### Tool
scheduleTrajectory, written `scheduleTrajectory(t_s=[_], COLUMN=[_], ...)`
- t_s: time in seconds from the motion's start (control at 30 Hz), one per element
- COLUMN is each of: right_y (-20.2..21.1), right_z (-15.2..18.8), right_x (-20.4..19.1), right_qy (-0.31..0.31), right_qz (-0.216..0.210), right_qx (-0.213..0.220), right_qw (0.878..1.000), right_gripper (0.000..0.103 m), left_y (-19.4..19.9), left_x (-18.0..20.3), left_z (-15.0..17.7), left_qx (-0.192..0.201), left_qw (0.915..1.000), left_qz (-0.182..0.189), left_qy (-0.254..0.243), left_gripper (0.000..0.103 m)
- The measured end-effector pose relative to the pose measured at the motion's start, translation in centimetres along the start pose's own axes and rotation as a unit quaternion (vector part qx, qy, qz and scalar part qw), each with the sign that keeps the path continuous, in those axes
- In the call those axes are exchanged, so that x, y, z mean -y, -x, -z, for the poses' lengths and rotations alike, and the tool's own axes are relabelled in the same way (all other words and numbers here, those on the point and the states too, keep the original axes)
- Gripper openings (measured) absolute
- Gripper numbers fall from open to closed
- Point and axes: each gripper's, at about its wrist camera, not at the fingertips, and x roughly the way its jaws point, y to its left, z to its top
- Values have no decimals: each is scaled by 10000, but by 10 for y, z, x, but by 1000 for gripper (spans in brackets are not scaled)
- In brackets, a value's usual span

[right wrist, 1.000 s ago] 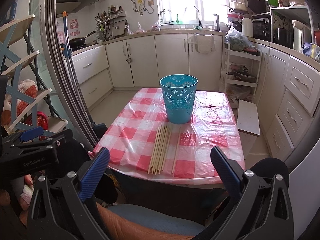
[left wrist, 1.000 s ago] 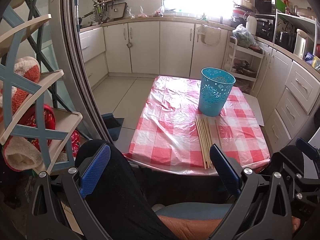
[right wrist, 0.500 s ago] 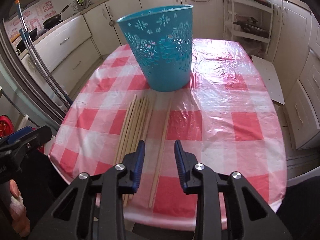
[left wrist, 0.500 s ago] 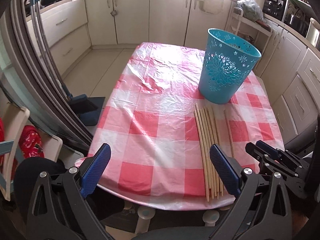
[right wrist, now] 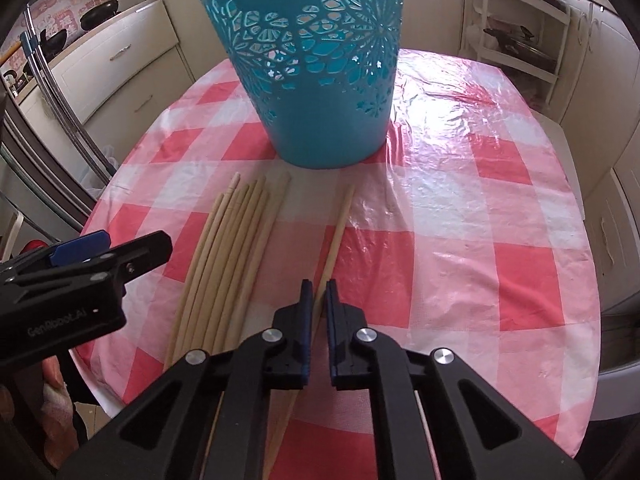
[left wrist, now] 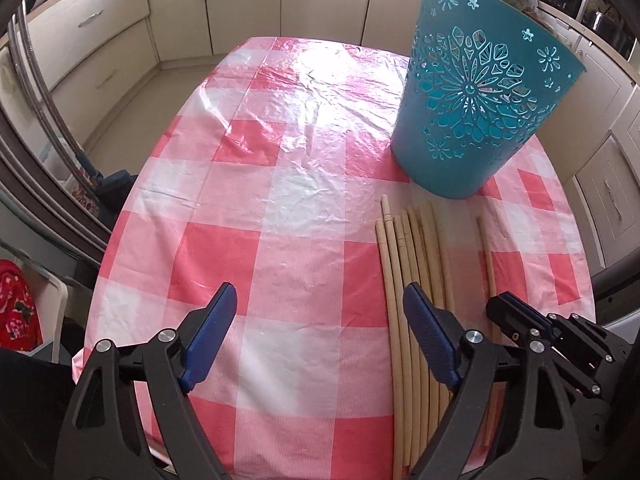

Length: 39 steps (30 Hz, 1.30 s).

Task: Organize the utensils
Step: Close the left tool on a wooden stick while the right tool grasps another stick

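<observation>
The single chopstick (right wrist: pixel 338 232) lies alone on the tabletop (right wrist: pixel 460 220), in the lower middle of the right wrist view, just beside the bundle of chopsticks (right wrist: pixel 228 248) at its left. Behind both, in the upper middle of the frame, stands the blue basket (right wrist: pixel 320 80). I judge the stick light, stiff and rather smooth, so it can roll or slip on the plastic cloth. I would take it near its lower third and press it firmly.

My right gripper (right wrist: pixel 316 292) has its fingers almost closed, with only a narrow gap, and the stick passes between them. I cannot tell if the pads already touch it.

My left gripper (left wrist: pixel 316 316) has its fingers wide apart and holds nothing. It hovers over the near edge of the tabletop, its right finger above the bundle.
</observation>
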Motion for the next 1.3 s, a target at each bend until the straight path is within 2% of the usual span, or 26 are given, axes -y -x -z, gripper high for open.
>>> scheduleTrajectory(t_s=[0.17, 0.6, 0.67, 0.9, 0.97, 1.0, 1.07, 1.1, 1.13, 1.2, 1.3], right_y=[-3, -4, -5, -8, -10, -11, -13, -14, -14, -14, -13], right_z=[-7, -10, -11, -17, -20, -22, -25, -26, -27, -27, -25], right_x=[2, 6, 5, 6, 5, 5, 5, 5, 6, 11, 18], right_qy=[141, 196, 206, 249, 294, 319, 357, 363, 340, 221, 64], right_qz=[-36, -128, -125, -95, -72, -62, -69, -91, -137, -268, -397], right_qx=[-136, -130, -144, -193, -205, -211, -221, -220, -217, -212, -167], right_qw=[9998, 9996, 9996, 9995, 9993, 9992, 9991, 9991, 9991, 9992, 9991], right_gripper=[7, 7, 7, 7, 7, 7, 7, 7, 7, 7, 6], left_y=[-20, -22, -23, -26, -25, -24, -24, -26, -26, -26, -11], left_x=[-1, 9, 12, 20, 19, 19, 19, 21, 22, 23, 9], left_z=[-5, -9, -11, -16, -17, -18, -21, -23, -25, -28, -37], left_qx=[-177, -47, -70, -63, -30, 2, -21, -71, -132, -217, -86], left_qw=[9998, 9998, 9997, 9987, 9985, 9984, 9978, 9969, 9955, 9942, 9950], left_qz=[-107, -110, -107, -182, -131, 9, 228, 293, 460, 550, 743], left_qy=[-45, -156, -224, -464, -522, -564, -627, -729, -813, -901, -669], left_gripper=[74, 74, 68, 59, 48, 42, 16, 9, 6, 5, 4])
